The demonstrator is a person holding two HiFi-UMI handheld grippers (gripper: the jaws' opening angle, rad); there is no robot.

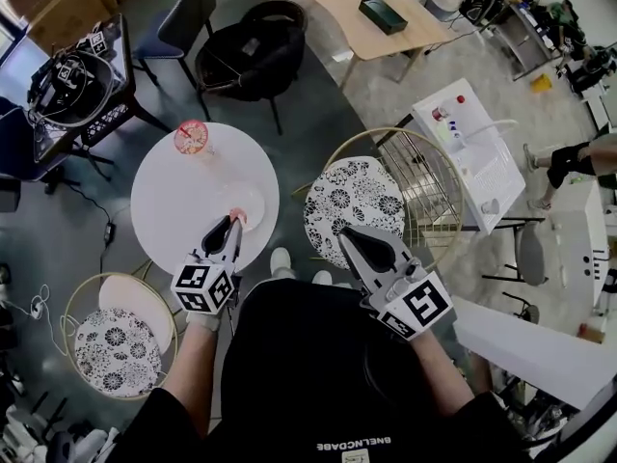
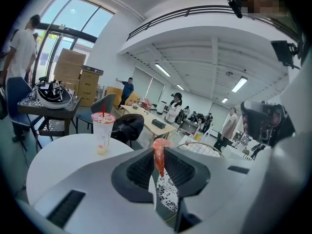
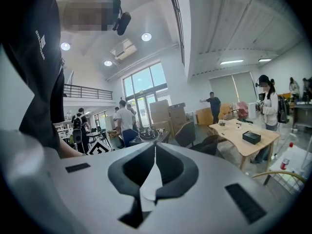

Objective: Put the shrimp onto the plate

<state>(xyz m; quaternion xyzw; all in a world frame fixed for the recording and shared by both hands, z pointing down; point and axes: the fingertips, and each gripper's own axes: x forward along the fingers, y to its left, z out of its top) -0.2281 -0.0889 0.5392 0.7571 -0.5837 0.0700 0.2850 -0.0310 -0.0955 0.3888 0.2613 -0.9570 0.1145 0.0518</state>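
1. The left tool [image 1: 228, 226] is clamped on the shrimp [image 2: 158, 150], gripping it mid-body.
2. The shrimp hangs over the near part of the plate [image 1: 256, 199] on the round white bench [image 1: 169, 196].
3. The right tool [image 3: 155, 152] is closed and empty, off to the right.
4. The shrimp is probably light, soft and slippery, so a gentle mid-body pinch suits it.
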